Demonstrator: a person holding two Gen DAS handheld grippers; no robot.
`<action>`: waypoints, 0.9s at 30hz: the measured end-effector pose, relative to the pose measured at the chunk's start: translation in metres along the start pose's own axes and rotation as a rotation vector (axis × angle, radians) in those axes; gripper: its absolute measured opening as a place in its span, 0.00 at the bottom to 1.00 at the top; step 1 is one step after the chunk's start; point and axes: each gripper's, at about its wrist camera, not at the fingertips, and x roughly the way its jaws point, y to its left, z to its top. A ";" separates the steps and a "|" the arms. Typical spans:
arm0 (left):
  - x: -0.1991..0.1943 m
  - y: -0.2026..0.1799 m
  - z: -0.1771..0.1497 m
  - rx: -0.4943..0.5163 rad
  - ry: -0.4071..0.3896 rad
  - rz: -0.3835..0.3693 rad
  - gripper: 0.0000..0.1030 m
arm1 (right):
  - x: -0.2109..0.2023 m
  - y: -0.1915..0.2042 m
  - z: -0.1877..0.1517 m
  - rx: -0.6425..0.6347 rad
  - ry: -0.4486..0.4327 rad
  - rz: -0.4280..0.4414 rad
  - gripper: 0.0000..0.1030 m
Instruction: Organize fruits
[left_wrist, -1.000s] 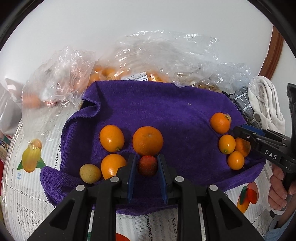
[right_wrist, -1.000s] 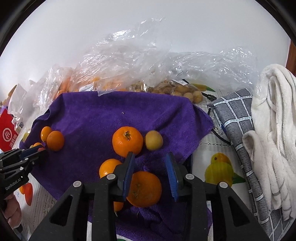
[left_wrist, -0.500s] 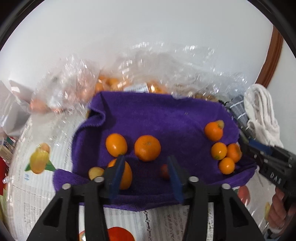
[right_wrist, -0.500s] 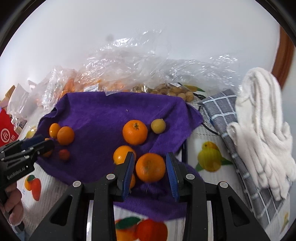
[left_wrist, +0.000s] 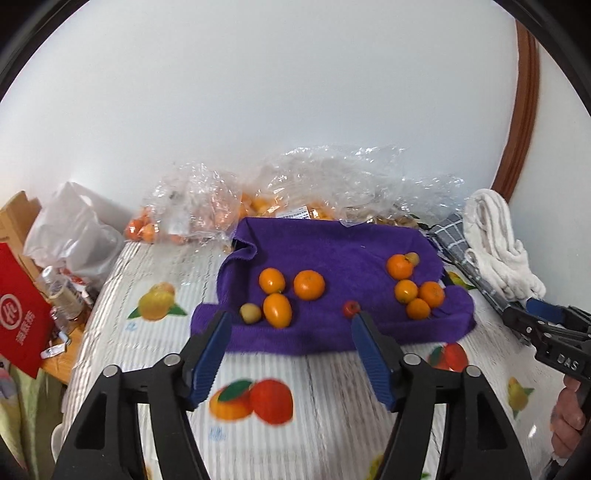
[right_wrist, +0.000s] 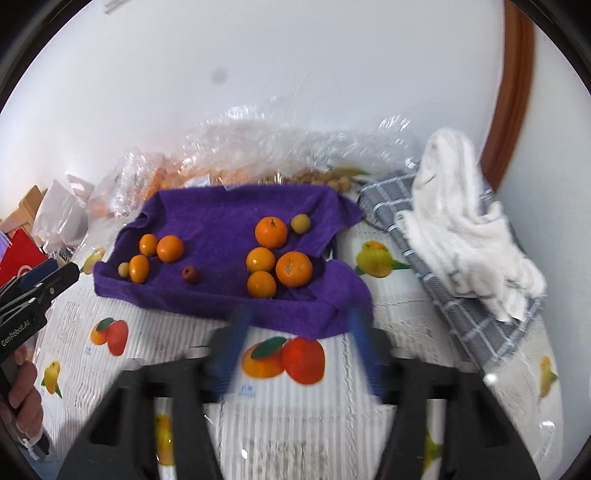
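Now, sorted: two orange clusters on purple towel (left_wrist: 332, 254) — left edge, right edge.
Left over: red fruit (left_wrist: 350, 308), front edge.
Left gripper (left_wrist: 291, 325): apart, empty.
Right gripper (right_wrist: 299, 325): apart, empty.

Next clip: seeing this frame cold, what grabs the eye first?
The purple towel in the middle of the fruit-print tablecloth, with orange citrus in two clusters: three at its left, four at its right. One small red fruit sits alone between them near the front edge. Both the left hand-held gripper and the right hand-held gripper hang open and empty, short of the towel.
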 end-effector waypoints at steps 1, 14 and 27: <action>-0.010 -0.002 -0.003 0.003 -0.005 0.007 0.67 | -0.010 0.002 -0.004 -0.004 -0.028 0.006 0.74; -0.102 -0.030 -0.041 0.017 -0.077 0.000 0.88 | -0.105 0.004 -0.050 -0.017 -0.141 0.017 0.96; -0.149 -0.041 -0.069 0.039 -0.128 0.028 0.90 | -0.149 -0.004 -0.089 0.007 -0.169 0.027 0.96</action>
